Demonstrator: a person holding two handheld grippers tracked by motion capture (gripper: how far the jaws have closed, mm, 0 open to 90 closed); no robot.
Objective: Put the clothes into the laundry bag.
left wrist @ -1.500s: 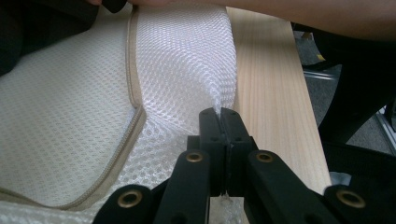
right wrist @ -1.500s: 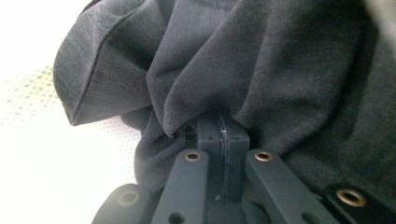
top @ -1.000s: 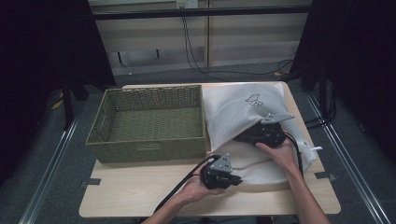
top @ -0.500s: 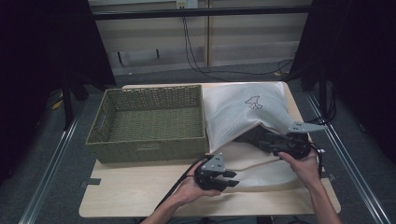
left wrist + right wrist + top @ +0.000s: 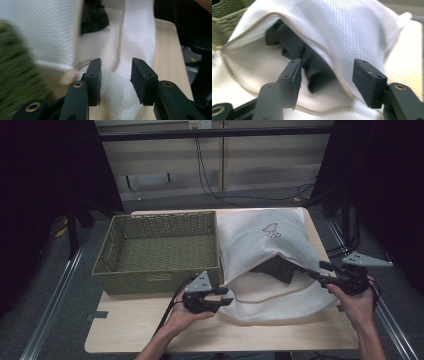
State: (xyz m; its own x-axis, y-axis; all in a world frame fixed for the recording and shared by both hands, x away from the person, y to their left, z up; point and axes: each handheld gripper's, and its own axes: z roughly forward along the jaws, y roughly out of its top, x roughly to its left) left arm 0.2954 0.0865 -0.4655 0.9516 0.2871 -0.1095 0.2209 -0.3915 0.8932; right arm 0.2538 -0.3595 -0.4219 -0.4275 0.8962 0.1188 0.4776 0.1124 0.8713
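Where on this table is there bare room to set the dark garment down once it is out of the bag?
The green wicker basket is empty inside. A bare wooden strip runs along the table's front edge, left of the left tongs. The right half is crowded: the white mesh bag with the dark garment covers it.

Left gripper (image 5: 115, 75): jaws apart, just been opening, nothing pressed between the pads. White mesh bag (image 5: 50, 32): directly ahead and beneath the jaws, mouth open. Dark garment (image 5: 94, 17): inside the bag, beyond the jaws. Green wicker basket (image 5: 17, 82): blurred, left of the jaws. Wooden table (image 5: 167, 50): right of the jaws.
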